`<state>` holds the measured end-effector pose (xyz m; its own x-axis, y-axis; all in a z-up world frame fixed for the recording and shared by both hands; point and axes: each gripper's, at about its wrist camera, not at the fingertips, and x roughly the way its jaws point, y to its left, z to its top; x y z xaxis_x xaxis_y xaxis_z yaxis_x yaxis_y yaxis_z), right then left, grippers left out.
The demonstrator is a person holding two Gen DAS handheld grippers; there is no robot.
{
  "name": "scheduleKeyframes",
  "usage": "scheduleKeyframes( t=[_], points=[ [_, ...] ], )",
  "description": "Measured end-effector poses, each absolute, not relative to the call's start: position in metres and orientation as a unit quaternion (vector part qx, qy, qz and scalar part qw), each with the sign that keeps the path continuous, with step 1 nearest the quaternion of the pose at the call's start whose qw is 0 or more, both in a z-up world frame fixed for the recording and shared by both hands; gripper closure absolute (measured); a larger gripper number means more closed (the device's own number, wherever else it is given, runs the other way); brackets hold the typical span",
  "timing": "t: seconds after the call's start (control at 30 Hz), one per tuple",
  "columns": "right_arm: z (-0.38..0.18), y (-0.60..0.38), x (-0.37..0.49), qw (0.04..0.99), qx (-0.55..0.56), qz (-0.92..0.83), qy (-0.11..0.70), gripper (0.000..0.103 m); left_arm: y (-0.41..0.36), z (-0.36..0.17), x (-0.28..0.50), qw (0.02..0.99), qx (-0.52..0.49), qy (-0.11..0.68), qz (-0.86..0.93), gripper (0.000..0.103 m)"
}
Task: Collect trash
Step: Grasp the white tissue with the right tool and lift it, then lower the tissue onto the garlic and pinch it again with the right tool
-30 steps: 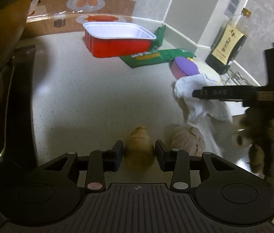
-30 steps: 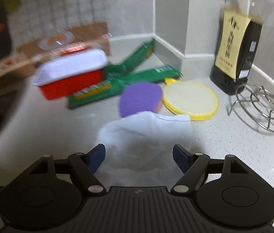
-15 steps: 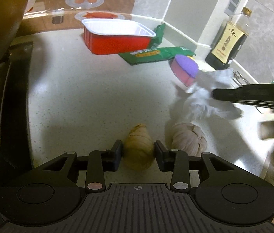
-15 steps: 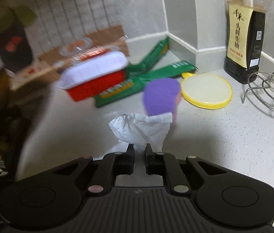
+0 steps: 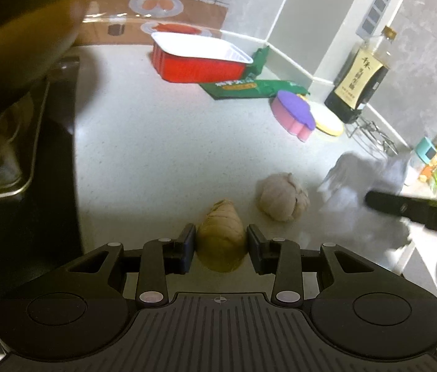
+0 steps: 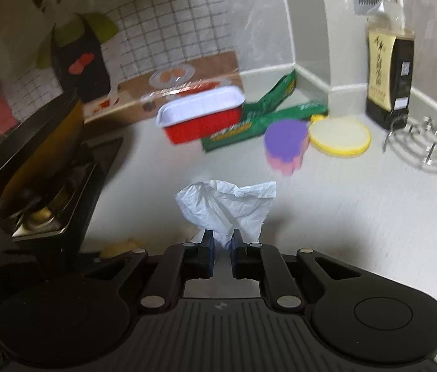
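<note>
Once clamped in the right gripper (image 6: 221,243) fingers, crumpled tissue (image 6: 227,206) noted lifted off the tabletop (image 5: 162,155), one trash item collected; left gripper (image 5: 221,248) fingers apart around ginger (image 5: 221,245).

The speckled white countertop (image 5: 162,142) carries a red tray (image 5: 198,57) near the back wall. Just right of the tray lie green packets (image 5: 249,88). Further right are a purple sponge (image 5: 293,114), a yellow lid (image 5: 330,122), a dark bottle (image 5: 358,83) and a wire trivet (image 5: 370,136). In front of the tray, well apart, lie a ginger piece (image 5: 221,241) and a garlic bulb (image 5: 282,197).
</note>
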<state>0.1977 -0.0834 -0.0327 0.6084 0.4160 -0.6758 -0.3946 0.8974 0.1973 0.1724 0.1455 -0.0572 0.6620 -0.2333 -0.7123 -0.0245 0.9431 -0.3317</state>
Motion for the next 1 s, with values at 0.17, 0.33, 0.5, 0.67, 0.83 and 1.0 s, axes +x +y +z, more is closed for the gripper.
scheduleKeyframes(
  t=[0.17,0.33,0.5,0.67,0.83,1.0],
  points=[
    [-0.052,-0.066,0.180,0.891,-0.038,0.230,0.389,0.093,0.144,-0.065,0.163,0.895,-0.157,0.416,-0.049,0.062],
    [-0.064,-0.048,0.170,0.889,-0.096,0.226,0.387,0.092,0.146,-0.070,0.160,0.894,-0.157,0.417,-0.046,0.062],
    [-0.070,-0.040,0.166,0.884,-0.110,0.227,0.395,0.055,0.144,-0.070,0.160,0.895,-0.141,0.419,-0.054,0.062],
    [-0.070,-0.041,0.168,0.889,-0.091,0.225,0.388,0.031,0.148,-0.071,0.160,0.892,-0.149,0.422,-0.062,0.062],
    [-0.069,-0.038,0.168,0.894,-0.101,0.217,0.379,0.031,0.145,-0.071,0.158,0.896,-0.132,0.419,-0.066,0.062],
    [-0.068,-0.043,0.154,0.901,-0.113,0.216,0.358,0.023,0.146,-0.071,0.159,0.895,-0.136,0.419,-0.069,0.062]
  ],
)
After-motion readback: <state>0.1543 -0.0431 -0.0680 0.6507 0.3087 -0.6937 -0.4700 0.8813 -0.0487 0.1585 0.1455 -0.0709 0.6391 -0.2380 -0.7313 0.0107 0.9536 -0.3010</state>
